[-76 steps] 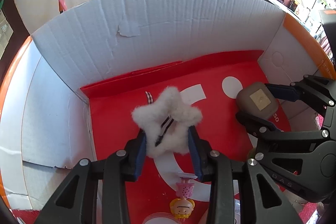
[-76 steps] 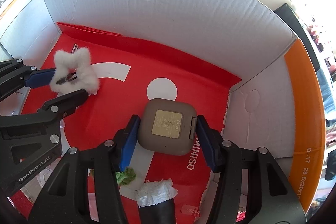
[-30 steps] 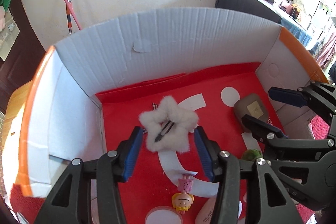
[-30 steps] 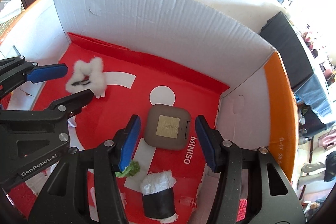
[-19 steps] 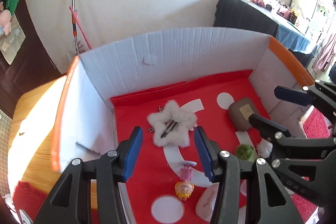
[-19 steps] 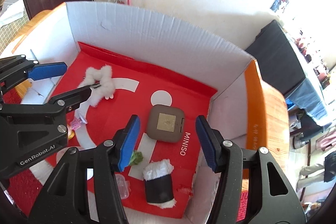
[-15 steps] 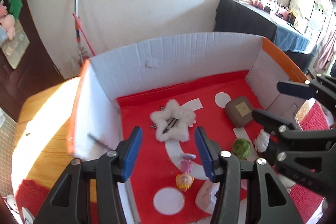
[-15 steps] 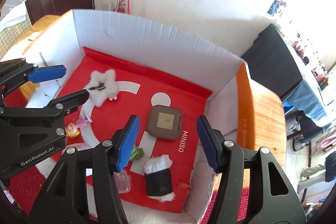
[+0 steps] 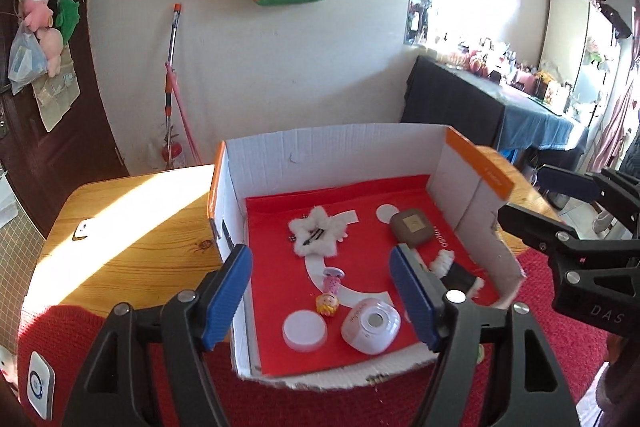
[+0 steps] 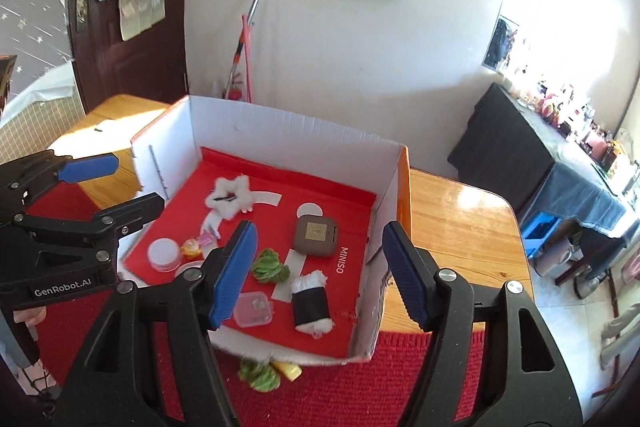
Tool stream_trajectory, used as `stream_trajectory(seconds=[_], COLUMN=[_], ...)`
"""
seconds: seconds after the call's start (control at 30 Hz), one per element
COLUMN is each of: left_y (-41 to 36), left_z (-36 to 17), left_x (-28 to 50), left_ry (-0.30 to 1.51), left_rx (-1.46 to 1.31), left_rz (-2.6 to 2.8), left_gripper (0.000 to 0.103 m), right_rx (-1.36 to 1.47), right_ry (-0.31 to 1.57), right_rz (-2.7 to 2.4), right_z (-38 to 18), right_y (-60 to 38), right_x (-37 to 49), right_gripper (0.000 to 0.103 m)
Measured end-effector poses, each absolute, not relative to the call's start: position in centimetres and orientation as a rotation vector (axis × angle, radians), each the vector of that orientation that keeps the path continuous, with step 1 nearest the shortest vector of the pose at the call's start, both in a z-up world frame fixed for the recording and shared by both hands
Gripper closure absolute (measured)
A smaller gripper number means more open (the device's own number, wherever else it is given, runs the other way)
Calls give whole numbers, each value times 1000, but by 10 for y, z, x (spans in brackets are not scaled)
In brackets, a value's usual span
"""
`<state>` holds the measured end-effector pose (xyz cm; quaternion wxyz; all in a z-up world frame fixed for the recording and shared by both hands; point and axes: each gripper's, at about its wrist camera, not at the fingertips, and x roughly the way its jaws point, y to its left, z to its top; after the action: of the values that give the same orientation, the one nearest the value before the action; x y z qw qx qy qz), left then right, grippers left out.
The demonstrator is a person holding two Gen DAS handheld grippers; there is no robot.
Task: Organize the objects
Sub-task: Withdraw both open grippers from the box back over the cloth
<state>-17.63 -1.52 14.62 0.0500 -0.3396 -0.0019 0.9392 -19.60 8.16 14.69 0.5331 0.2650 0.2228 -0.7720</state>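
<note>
Fluffy white star (image 9: 316, 235) (black clip on top) lies beside brown case (image 9: 412, 227).

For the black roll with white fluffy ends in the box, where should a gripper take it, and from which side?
Grip the black-and-white roll across its black middle band, coming straight down from above. It lies on its side on the red liner, and the fluffy ends would squash or slip. The box wall stands close on its right, so the fingers probably fit better across the band.
</note>
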Motion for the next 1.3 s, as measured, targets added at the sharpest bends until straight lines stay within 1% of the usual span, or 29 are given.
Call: stream_trajectory(seconds=[0.13,0.3,0.43,0.77,1.03,1.2,1.3], left_y=[-15,-19,-23,-21,-35,-45,-49], left_z=[153,148,130,82,71,69,69], left_x=[-149,-124,-106,-85,-87,-87,-88], left_ry=[-32,-69,-108,-104,-141,-154,-162], left_rx=[-972,-942,-976,-1104,-1145,-1158,-1155], left_rz=[2866,2885,2881,2826,2820,2821,2824], left_gripper=[21,16,15,15,15,15,15], right_rx=[587,591,622,793,859,905,921], right_ry=[494,449,424,418,452,422,368], right_rz=[-1843,-1837,-1837,-1810,-1789,-1753,-1650], right_z=[150,143,128,64,39,33,33], right_y=[108,130,142,141,114,107,103], right_x=[-183,-174,-172,-170,-178,-182,-179], right_gripper=[30,28,25,25,25,25,25])
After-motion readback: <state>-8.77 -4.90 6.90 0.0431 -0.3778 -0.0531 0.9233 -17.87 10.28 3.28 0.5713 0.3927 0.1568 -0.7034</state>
